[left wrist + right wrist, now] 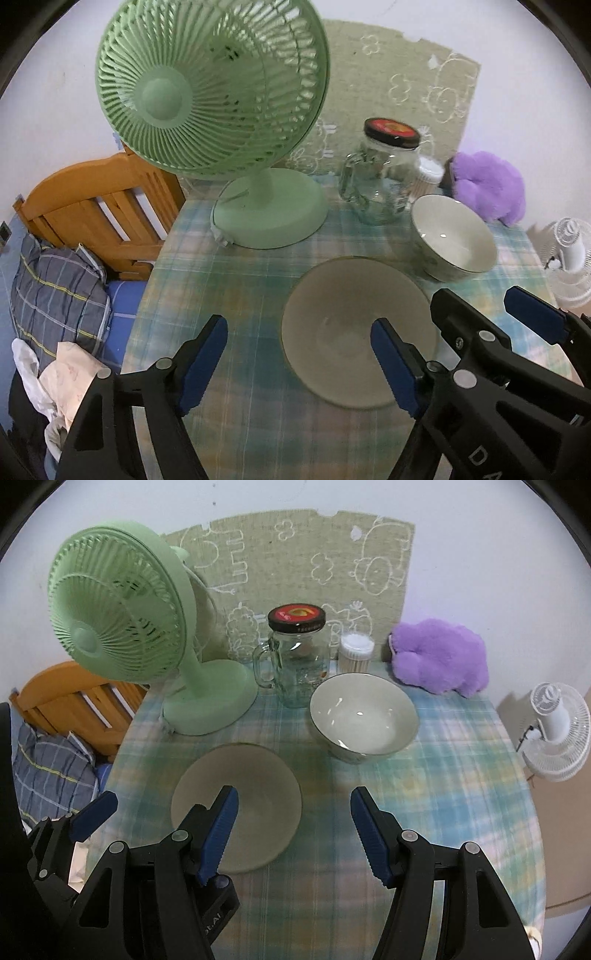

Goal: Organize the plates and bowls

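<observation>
Plainly, plate (236, 805) lies flat; bowl (364, 720) sits mouth-up.

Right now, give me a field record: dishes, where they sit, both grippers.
plate: flat round grey plate, on the plaid tablecloth, empty
bowl: white ceramic bowl, upright, apart from plate, in front of the glass handled jar
left gripper: open, nothing between fingers
right gripper: open, nothing held
</observation>
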### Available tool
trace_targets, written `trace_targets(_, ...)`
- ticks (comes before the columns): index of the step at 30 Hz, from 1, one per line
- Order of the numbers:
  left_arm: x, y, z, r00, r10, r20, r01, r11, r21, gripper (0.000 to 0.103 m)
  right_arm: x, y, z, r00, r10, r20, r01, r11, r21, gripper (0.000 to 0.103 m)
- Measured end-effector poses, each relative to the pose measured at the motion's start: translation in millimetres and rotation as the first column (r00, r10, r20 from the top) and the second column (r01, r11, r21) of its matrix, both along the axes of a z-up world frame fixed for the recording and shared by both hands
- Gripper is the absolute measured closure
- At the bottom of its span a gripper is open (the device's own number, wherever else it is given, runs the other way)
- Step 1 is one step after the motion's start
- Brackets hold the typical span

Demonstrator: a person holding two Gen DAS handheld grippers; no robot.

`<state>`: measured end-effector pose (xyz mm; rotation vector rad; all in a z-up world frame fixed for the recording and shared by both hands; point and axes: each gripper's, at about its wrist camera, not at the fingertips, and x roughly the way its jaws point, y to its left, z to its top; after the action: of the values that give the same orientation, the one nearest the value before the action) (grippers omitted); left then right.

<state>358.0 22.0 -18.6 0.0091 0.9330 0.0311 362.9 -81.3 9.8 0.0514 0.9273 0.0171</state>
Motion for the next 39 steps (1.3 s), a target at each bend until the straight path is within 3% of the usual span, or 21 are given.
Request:
trace_targets(8, 25, 0, -26, 0.999, 0.013, -0.045, -0.012, 1.000, 0.009, 0.041, 31, -1, -29, 0.999, 0.009, -0.035, -0.009, 1.000, 0.015, 0.040)
trace_targets(20, 42, 0, -56, 0.993, 0.023, -0.113, -0.021, 1.000, 0.015, 0.074, 54, 2, -63, 0.995, 0.006, -0.102, -0.005, 1.000, 0.007, 0.069)
trace_targets(22, 44, 1, -58, 0.993, 0.024, -0.115, -0.022, 1.000, 0.019, 0.076, 56, 2, -68, 0.993, 0.006, -0.114, -0.005, 1.000, 0.006, 0.079)
trace_targets(25, 45, 2, -59, 0.993, 0.024, -0.116, -0.022, 1.000, 0.018, 0.079, 57, 2, -71, 0.993, 0.015, -0.117, -0.013, 1.000, 0.015, 0.083)
trace_targets(39, 36, 0, -49, 0.994, 0.003, -0.108, -0.003, 1.000, 0.007, 0.080, 51, 6, -60, 0.993, 0.017, -0.118, -0.019, 1.000, -0.017, 0.083)
